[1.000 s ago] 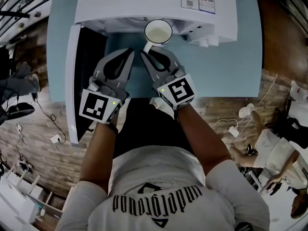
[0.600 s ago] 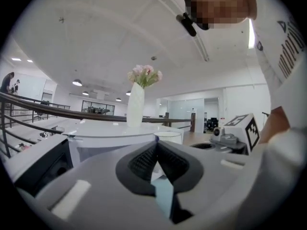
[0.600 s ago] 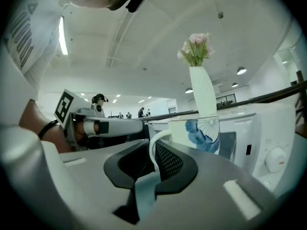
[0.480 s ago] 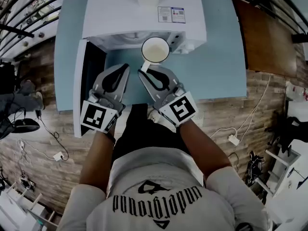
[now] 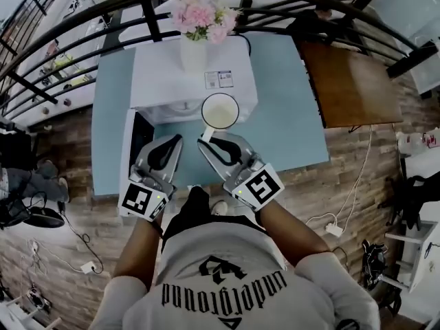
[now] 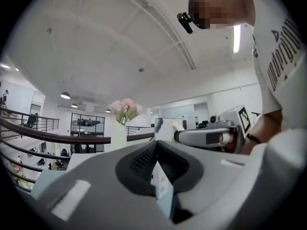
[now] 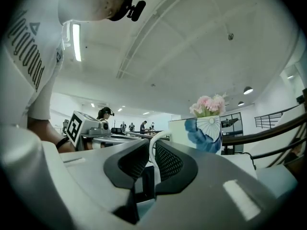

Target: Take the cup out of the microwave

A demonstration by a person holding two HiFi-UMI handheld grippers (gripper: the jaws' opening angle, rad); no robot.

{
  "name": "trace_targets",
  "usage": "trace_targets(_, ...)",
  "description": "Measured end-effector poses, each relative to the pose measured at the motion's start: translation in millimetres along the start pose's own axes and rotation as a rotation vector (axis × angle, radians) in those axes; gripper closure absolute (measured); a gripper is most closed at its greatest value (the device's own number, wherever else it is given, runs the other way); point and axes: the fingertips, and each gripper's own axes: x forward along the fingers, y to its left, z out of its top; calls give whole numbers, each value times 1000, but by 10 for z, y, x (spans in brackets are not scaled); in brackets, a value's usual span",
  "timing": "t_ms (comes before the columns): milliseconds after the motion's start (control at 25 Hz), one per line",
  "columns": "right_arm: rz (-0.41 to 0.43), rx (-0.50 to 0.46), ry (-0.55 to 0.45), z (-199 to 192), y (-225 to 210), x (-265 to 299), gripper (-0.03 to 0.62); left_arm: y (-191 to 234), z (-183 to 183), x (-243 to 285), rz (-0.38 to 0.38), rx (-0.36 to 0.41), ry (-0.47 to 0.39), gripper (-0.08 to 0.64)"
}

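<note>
Hold level the round white ceramic cup [image 5: 219,111], clear of the boxy white microwave [image 5: 180,81] at its near edge, with the right grey plastic gripper [image 5: 205,140] clenched on the thin handle. Leave the left grey gripper [image 5: 180,138], closed on nothing, aside. Lower slowly onto the pale-blue table [image 5: 289,115], right side.

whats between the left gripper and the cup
Nothing; in the head view the gap between left gripper and cup shows only blue table and microwave front beneath. The right gripper grips the handle.
</note>
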Motion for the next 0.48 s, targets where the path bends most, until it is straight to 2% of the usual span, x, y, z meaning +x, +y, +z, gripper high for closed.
trace_targets(160,2,-31,-41,338,46,-105,551,-108,299,-19,-22,23,-34,509)
trace_targets(480,6,-72,-95,747,217,-351,551,-363,625,-267,-40,53,-34,509)
